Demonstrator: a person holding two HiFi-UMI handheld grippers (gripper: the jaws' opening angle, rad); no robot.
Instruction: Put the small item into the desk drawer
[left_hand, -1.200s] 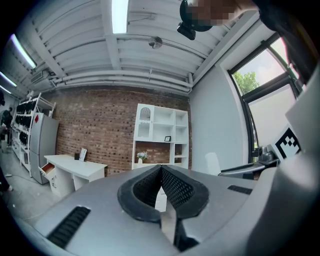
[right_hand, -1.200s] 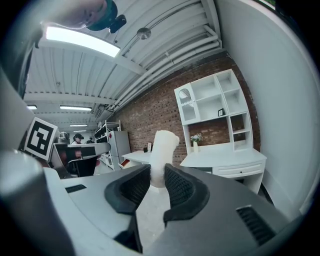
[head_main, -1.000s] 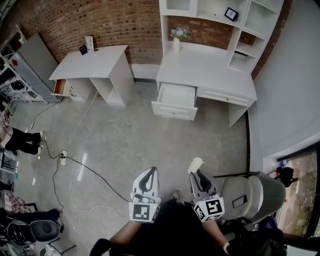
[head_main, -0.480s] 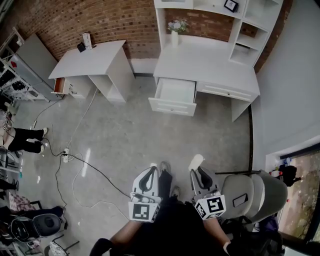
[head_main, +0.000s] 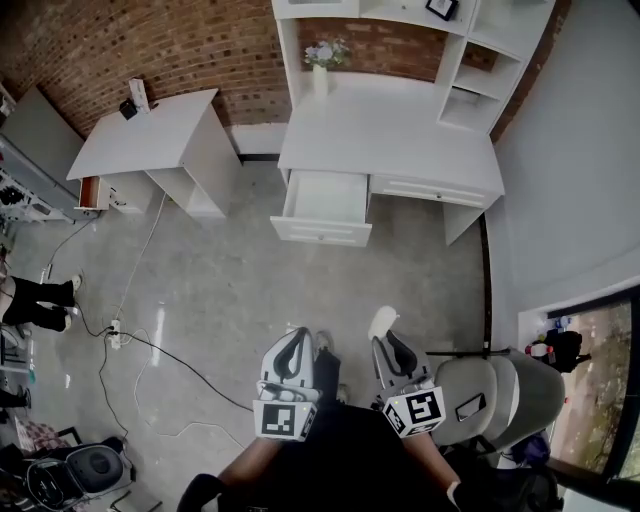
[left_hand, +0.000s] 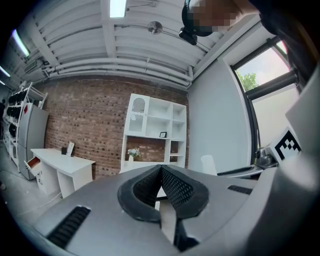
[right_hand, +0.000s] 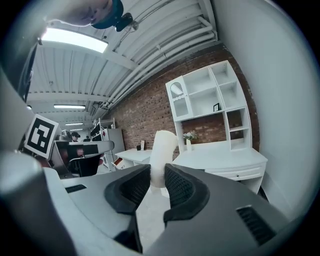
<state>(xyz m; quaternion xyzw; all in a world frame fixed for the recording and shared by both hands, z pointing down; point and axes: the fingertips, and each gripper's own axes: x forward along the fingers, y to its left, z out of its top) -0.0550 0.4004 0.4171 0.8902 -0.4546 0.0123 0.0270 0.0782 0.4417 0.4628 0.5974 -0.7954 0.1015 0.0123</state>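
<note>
Desk (head_main: 400, 140) and open drawer (head_main: 322, 232) nearer than a second ago — my right gripper (head_main: 392, 350) clamped on the small white item (head_main: 381, 323) at its lower end, left gripper (head_main: 296, 345) closed empty, drawer well ahead — risk: item, gripped so low, could tip loose while I walk.

1. This is a large workroom dressed up as a home study. It has a bare concrete floor (head_main: 250, 290) and a brick wall (head_main: 150, 40) on the far side.
2. The home touches stand against that far wall. A white desk (head_main: 390, 140) with a shelf hutch has its drawer (head_main: 322, 200) open, and holds a vase of flowers (head_main: 320, 65) and a picture frame (head_main: 440, 8). A second white desk (head_main: 140, 135) stands to its left.
3. The workroom signs are loose cables (head_main: 150, 345) and a power strip (head_main: 114, 332) on the floor at the left. An office chair (head_main: 495, 390) sits near right, and a strip light (left_hand: 118, 7) hangs on an exposed ribbed ceiling.
</note>
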